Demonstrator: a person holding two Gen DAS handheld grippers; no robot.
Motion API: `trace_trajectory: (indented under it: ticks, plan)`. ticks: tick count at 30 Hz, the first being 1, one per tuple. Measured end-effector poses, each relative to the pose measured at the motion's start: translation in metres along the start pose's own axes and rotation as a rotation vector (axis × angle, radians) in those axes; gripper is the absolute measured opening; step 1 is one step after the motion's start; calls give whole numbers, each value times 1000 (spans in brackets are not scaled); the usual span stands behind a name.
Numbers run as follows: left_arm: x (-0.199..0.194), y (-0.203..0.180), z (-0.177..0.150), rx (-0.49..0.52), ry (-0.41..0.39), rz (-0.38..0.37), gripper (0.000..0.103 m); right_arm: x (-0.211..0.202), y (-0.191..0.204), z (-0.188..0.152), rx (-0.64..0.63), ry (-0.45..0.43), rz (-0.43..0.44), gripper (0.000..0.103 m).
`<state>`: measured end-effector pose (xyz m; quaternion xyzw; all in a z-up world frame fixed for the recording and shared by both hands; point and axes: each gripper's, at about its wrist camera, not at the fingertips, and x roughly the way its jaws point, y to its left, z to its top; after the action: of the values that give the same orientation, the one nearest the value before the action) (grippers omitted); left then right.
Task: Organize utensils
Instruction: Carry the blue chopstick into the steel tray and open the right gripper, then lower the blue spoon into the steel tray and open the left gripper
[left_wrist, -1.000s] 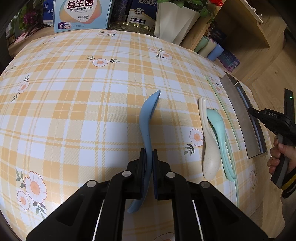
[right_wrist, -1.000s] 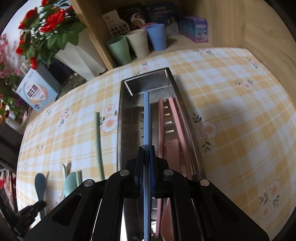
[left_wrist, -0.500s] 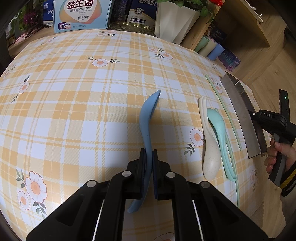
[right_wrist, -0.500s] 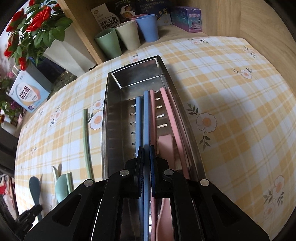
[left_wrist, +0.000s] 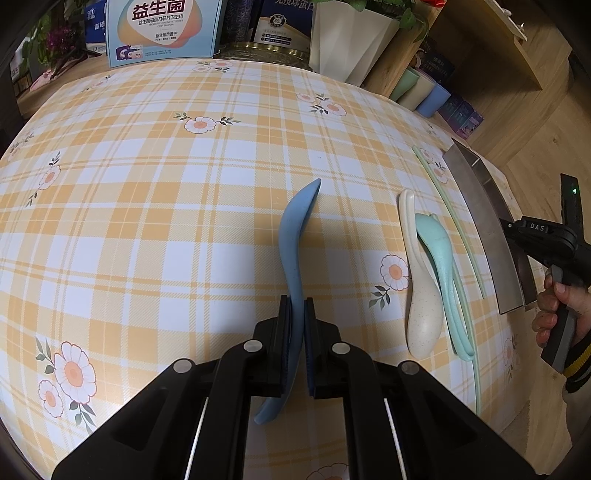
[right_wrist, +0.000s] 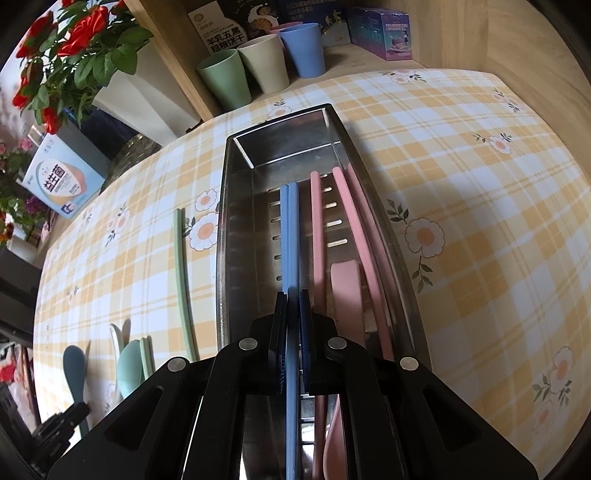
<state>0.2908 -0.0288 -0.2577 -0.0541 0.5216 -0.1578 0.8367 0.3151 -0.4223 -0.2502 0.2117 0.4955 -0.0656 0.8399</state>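
Over the steel tray (right_wrist: 236, 229), our right hand-held gripper (right_wrist: 291, 332) pinches the blue chopsticks (right_wrist: 289, 236); we lower them flat beside the pink utensils (right_wrist: 347, 236) before releasing. Left of the tray, our left hand-held gripper (left_wrist: 297, 332) clamps the blue spoon (left_wrist: 295, 236) above the table (left_wrist: 147, 221).

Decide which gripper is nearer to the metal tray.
Right. The right gripper holds blue chopsticks over the metal tray; the left gripper grips a blue spoon across the table.
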Motion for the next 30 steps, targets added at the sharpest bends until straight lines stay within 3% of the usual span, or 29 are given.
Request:
trace_trajectory:
  ticks: [11,16,25,27,29,30]
  plan:
    - [0,-10,3,34,36,61,7,-18,-8,3,-1,-31,41,7]
    - [0,-8,8,-1,66,50,6,-30,-10,4,-8,-50,60,8]
    - [-9,-25,18,-76,95,-4,6,-61,-1,-11,-169,-58,67,9]
    - [-11,-38,24,-84,96,-24,6,-68,-7,-14,-164,-68,67,20]
    - [-11,-54,30,-84,99,-45,6,-74,-15,-15,-140,-85,63,47]
    - [-10,-63,34,-82,100,-59,6,-77,-20,-15,-128,-97,63,47]
